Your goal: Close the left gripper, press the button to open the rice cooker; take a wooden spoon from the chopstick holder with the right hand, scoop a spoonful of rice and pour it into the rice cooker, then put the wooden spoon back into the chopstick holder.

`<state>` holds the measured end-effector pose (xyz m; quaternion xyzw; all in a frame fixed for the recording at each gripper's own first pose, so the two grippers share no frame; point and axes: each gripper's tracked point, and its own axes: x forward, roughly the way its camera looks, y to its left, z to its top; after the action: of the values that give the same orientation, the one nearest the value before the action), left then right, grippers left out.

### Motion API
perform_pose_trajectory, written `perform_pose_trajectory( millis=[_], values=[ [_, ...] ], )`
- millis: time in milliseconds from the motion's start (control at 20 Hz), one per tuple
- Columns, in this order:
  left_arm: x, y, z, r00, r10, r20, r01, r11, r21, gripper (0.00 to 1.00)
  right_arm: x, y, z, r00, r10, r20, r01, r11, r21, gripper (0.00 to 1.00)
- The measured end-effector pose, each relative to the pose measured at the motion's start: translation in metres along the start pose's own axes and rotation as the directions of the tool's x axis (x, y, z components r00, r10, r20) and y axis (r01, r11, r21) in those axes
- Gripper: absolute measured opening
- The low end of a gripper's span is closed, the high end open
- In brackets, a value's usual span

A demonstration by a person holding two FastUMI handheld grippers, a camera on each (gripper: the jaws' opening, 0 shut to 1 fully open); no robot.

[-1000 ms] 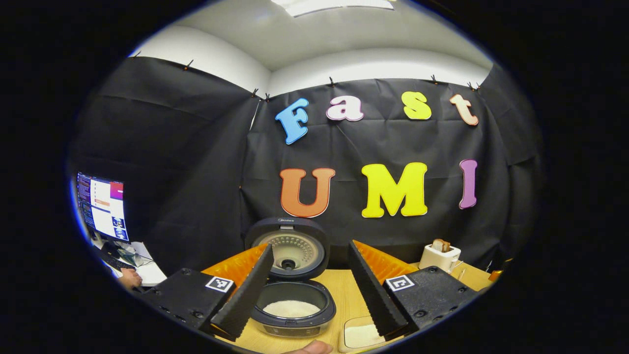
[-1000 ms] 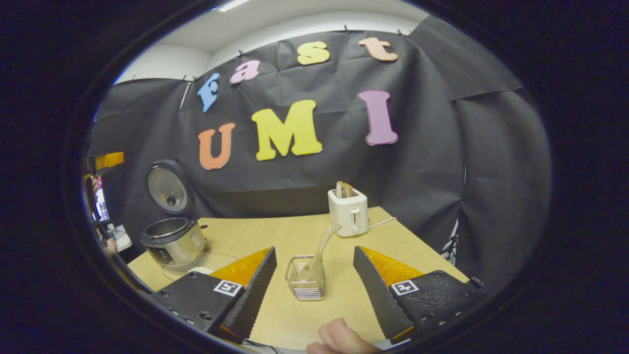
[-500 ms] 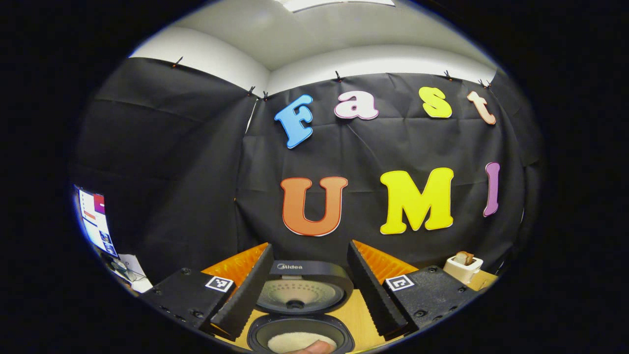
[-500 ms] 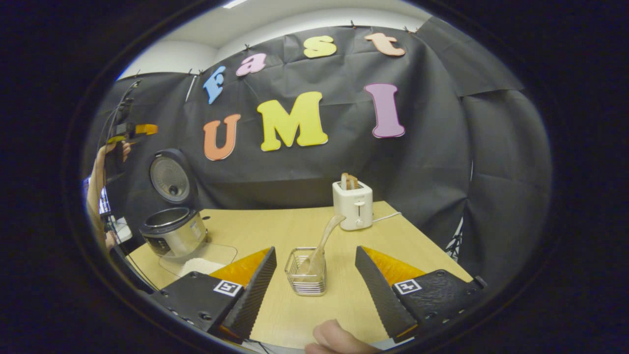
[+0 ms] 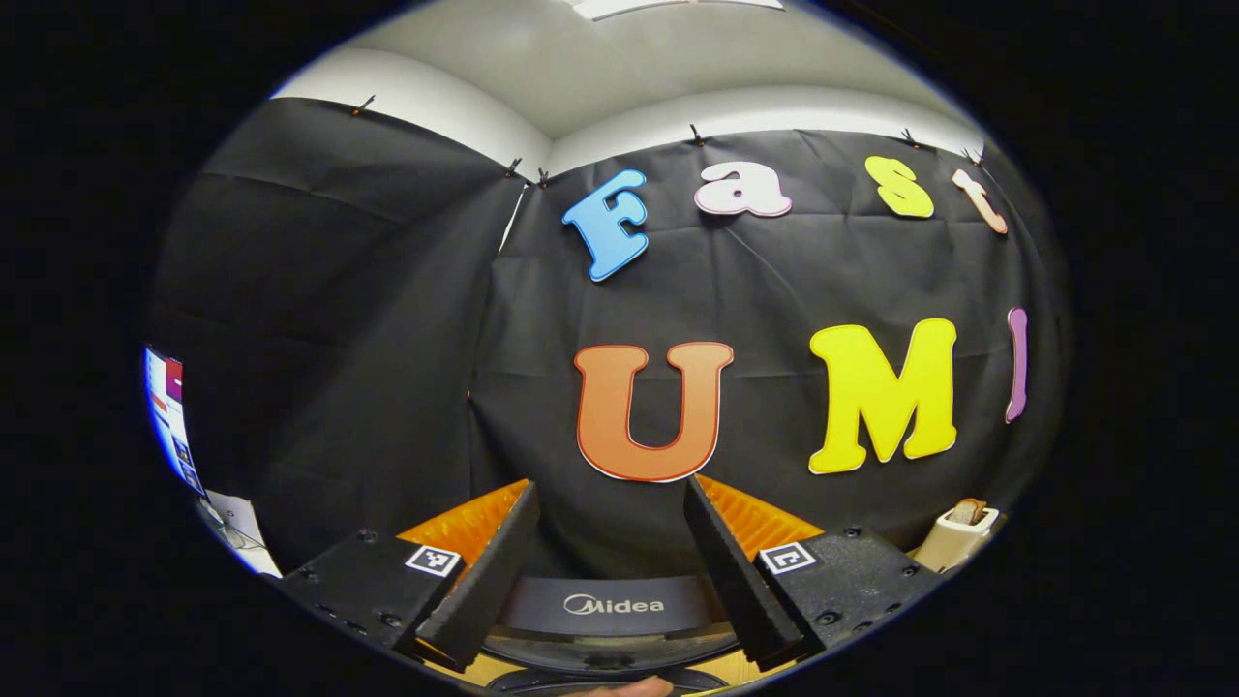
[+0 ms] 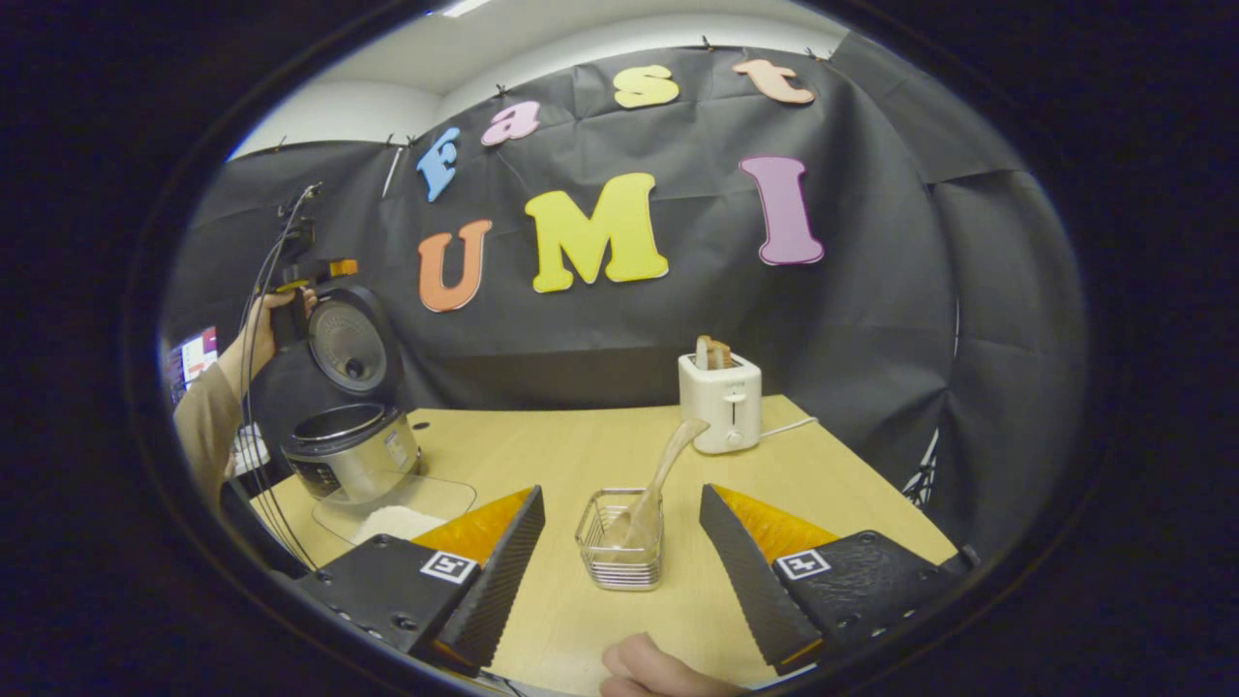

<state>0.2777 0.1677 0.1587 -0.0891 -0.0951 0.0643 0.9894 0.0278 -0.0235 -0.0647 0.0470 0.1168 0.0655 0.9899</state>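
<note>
Rice cooker (image 6: 350, 450) sits at the far left of the table (image 6: 581, 455), lid (image 6: 348, 339) standing up open, so the button step looks done. Wooden spoon (image 6: 658, 484) is in the wire chopstick holder (image 6: 619, 539), bowl down, handle leaning up and right toward the toaster (image 6: 721, 402). Rice (image 6: 395, 523) lies in a clear tray (image 6: 445, 489) just in front of the cooker.

Right gripper (image 6: 619, 581) hovers low over the near table edge with fingers spread wide, holding nothing; the holder sits between and just beyond its fingers, not touched. A fingertip of the holding hand (image 6: 649, 668) shows at the bottom edge.

Left gripper (image 5: 610, 581) also has fingers well apart with nothing between them, raised up by the open lid; the lid's top edge (image 5: 615, 605) sits just below and between its fingers. From the right gripper view it is seen far off (image 6: 310, 271), held in a hand (image 6: 261, 329) up at lid height, beside the lid's top.

Whether a scoop has already gone in: can't tell from here, the pot's inside isn't visible. Judging by how things lie, either the spoon is back and the task is near finished, or the grab, scoop, pour and return are all left
</note>
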Motion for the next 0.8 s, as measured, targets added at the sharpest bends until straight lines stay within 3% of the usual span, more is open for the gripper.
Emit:
perform_pose_trajectory(
  millis=[100,150,200,350,800],
  values=[
    [0.004,-0.006,-0.002,1.000,-0.026,0.007,0.026,0.999,-0.021,0.96,0.001,0.005,0.004,1.000,-0.002,0.005,0.002,1.000,-0.012,0.92],
    [0.007,-0.009,-0.002,0.999,-0.037,0.010,0.037,0.999,-0.023,0.96,0.001,0.007,0.006,1.000,-0.004,0.010,0.004,1.000,-0.020,0.96],
    [0.010,-0.010,-0.006,0.999,-0.041,0.008,0.041,0.999,-0.020,0.96,0.000,0.011,0.008,1.000,-0.001,0.016,0.002,1.000,-0.025,0.92],
    [0.021,0.006,-0.022,0.999,0.023,-0.030,-0.021,0.998,0.060,0.96,-0.005,0.026,0.008,1.000,0.021,0.016,-0.020,0.999,-0.030,0.96],
    [-0.020,-0.001,-0.029,0.996,-0.039,-0.085,0.044,0.998,0.055,0.98,-0.020,0.040,0.005,0.999,0.045,0.016,-0.045,0.999,0.007,0.96]
  ],
)
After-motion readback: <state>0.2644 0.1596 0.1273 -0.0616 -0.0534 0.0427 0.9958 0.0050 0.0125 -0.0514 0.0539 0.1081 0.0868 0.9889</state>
